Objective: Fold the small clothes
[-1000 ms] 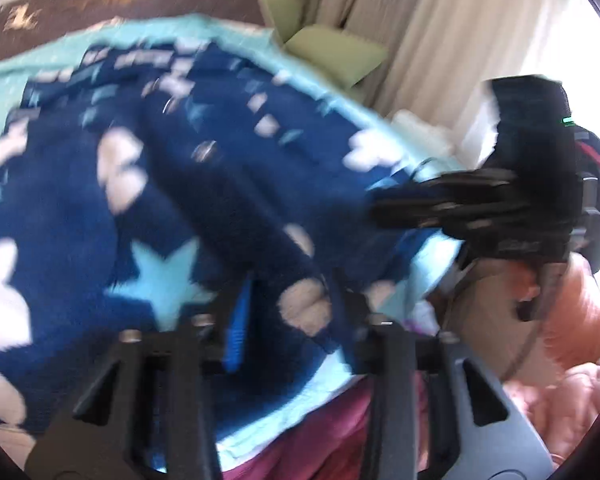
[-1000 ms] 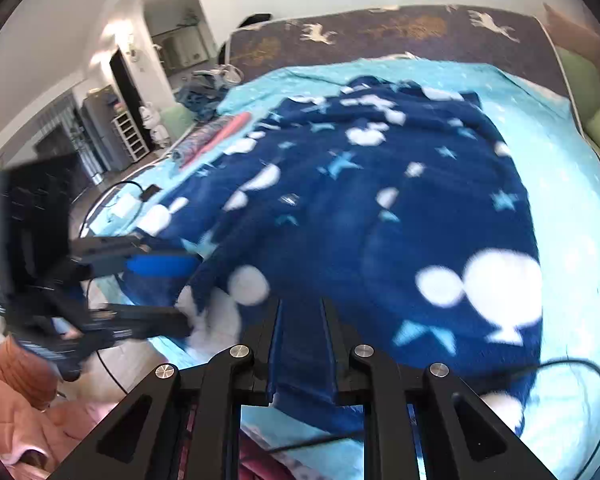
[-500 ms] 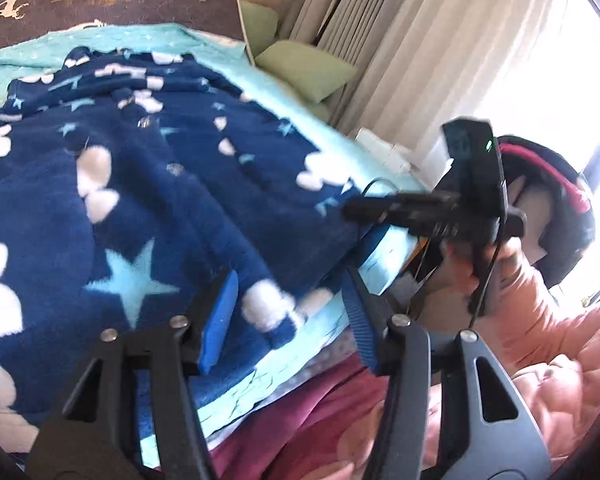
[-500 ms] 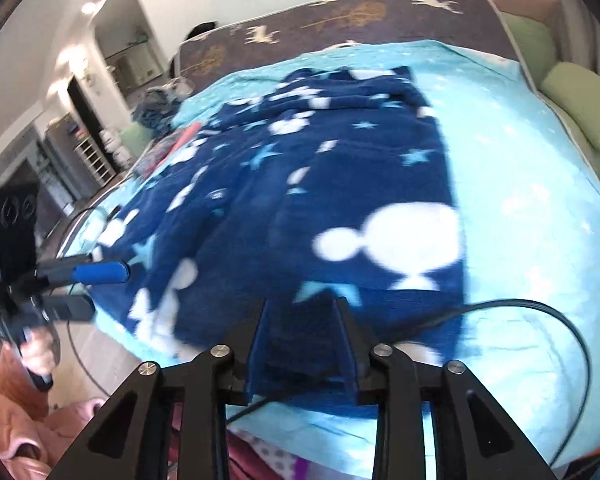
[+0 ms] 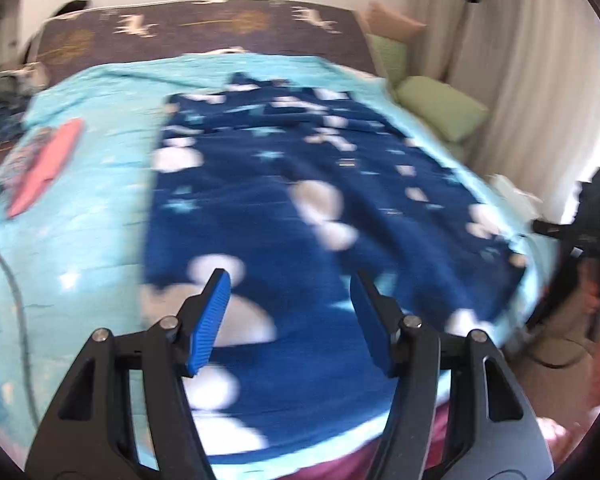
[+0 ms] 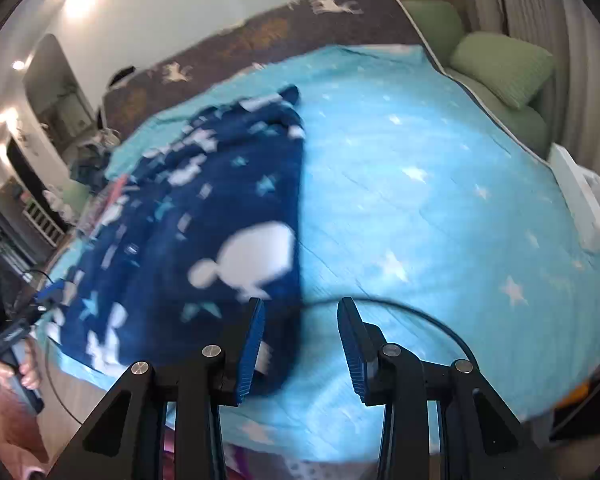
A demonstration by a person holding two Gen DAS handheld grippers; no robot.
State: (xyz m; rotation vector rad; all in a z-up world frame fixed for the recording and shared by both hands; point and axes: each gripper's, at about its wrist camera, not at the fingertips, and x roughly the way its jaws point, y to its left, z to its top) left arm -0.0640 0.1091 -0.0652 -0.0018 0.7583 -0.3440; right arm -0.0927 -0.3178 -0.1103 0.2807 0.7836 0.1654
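Observation:
A navy fleece garment with white blobs and pale stars lies spread on the turquoise bedspread. My left gripper hovers over its near end. The jaws are opening and the blue pads hold nothing. In the right wrist view the garment fills the left half of the bed. My right gripper stands open above its near right corner, pads apart from the cloth. Each gripper shows in the other's view: the right gripper at the far right, the left gripper at the far left.
A pink flat item lies on the bed's left side. Green cushions and curtains stand to the right, and a brown headboard at the back. A black cable crosses the bedspread near my right fingers. The bed's front edge is just below both grippers.
Both grippers were shut on the garment's near edge; they have let it go, opened and drawn apart. The cloth now lies flat on the bed.

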